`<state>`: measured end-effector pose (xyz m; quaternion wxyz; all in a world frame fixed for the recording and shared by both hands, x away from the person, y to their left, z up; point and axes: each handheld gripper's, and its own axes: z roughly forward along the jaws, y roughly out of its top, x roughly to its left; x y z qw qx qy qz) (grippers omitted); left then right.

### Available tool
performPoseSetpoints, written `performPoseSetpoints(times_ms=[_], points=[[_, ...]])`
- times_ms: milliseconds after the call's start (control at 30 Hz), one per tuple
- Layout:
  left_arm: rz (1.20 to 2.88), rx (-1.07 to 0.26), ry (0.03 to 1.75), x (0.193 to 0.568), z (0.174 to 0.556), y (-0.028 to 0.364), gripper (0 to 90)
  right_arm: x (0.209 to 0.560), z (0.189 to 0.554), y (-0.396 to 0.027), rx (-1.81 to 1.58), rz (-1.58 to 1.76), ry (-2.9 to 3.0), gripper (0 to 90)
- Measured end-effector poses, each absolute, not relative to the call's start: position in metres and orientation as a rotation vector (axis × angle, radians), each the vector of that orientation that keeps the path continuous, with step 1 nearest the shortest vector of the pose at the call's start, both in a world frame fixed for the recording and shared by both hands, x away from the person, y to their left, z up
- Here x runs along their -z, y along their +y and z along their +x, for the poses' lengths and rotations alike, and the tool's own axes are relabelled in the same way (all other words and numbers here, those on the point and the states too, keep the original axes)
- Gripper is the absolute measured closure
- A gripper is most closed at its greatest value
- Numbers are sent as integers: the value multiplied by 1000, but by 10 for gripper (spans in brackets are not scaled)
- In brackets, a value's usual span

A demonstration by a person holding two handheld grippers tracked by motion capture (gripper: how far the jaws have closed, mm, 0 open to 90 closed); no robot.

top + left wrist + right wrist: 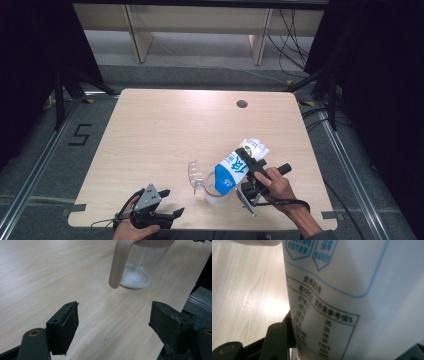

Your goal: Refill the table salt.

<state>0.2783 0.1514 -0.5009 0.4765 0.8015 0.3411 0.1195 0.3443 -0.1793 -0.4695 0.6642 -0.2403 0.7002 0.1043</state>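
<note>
left gripper (pixel 167 201): near the surface's front edge, left of centre; jaws spread wide, nothing between them; aimed at the pitcher.
lid (pixel 193 171): clear, lying on the surface just left of the pitcher.
pitcher (pixel 215 192): clear plastic, handle (pixel 119 263) on the side facing the left gripper, thin layer of white grains on the bottom; probably light and easy to tip, so steady by handle or wall.
bag (pixel 239 165): white-and-blue soft pouch, front right of the surface, tilted over the pitcher; long axis runs from upper end at back right down to mouth at front left, into the pitcher rim.
bag handling: likely limp, shifting contents, smooth film; pinch mid-body, firmly.
right gripper (pixel 250 172): jaws pinching the bag mid-body.
</note>
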Motion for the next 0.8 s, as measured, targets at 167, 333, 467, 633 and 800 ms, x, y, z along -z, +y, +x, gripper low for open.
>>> performPoseSetpoints(times_ms=[167,333,467,633,800], points=[[1956,-299,820,501,279,152,228,472,343,-181,-242,-498,1597,489],[1968,-302,819,500,279,152,228,469,345,-179,-234,-549,1564,489],[1962,-300,822,501,279,152,227,472,343,-181,-226,-508,1594,489],[1968,-302,820,500,279,152,227,469,345,-179,-231,-551,1561,490],[1968,-302,820,500,279,152,228,471,343,-181,-233,-516,1579,490]])
